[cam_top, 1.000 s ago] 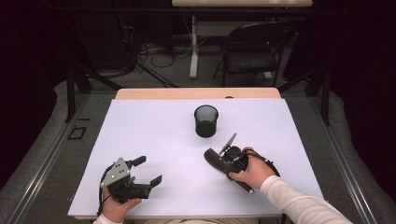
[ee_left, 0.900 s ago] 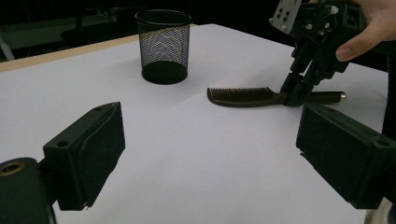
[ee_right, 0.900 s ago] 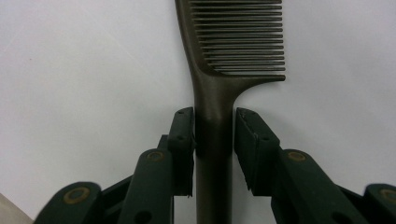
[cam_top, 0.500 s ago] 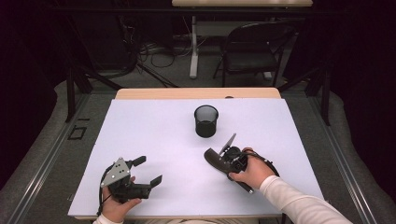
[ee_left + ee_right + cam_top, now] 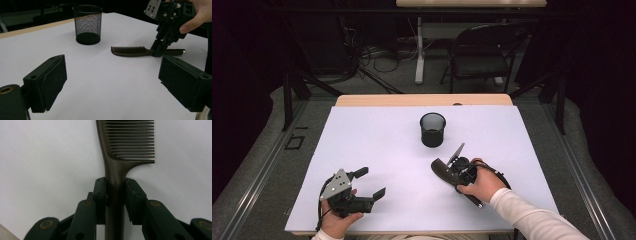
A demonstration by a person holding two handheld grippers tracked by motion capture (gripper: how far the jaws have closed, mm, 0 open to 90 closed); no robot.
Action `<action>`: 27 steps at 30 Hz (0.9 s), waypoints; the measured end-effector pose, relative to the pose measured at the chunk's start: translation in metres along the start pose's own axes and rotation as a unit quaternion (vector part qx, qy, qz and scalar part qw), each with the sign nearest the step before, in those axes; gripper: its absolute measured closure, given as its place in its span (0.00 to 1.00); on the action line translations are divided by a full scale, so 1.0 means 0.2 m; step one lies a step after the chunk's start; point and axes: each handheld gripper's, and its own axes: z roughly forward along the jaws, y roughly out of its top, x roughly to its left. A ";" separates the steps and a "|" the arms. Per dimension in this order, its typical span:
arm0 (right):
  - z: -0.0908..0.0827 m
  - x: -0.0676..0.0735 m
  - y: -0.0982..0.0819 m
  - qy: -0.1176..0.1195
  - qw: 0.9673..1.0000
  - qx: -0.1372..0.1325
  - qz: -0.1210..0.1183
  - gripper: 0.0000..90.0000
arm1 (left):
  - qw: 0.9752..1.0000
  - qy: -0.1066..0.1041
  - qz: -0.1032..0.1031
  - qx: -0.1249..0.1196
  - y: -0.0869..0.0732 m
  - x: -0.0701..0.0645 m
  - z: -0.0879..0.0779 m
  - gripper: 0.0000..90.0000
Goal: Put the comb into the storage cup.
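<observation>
The white table (image 5: 377, 150) sits in a dark room. Your right gripper (image 5: 115, 192) pinches the comb (image 5: 115, 170) by its handle, where the teeth end, and the comb lies flat near the mesh cup (image 5: 432, 129). It looks like the grab step. Next, lift it and drop it in the cup. Your left gripper (image 5: 369, 182) is spread wide, holding nothing.

dim lab or studio: white-covered table (image 5: 377, 150), floor cables (image 5: 372, 52), folding chair (image 5: 482, 55)
</observation>
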 end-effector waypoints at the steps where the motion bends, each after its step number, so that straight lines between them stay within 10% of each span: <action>1: 0.00 0.00 0.00 -0.001 1.000 0.000 -0.001 0.80 | 1.000 0.000 0.000 0.000 0.00 0.00 0.00 0.09; 27: -0.06 0.00 -0.02 0.005 0.999 -0.036 -0.002 0.81 | 1.000 -0.004 -0.002 -0.001 0.00 0.00 0.00 0.09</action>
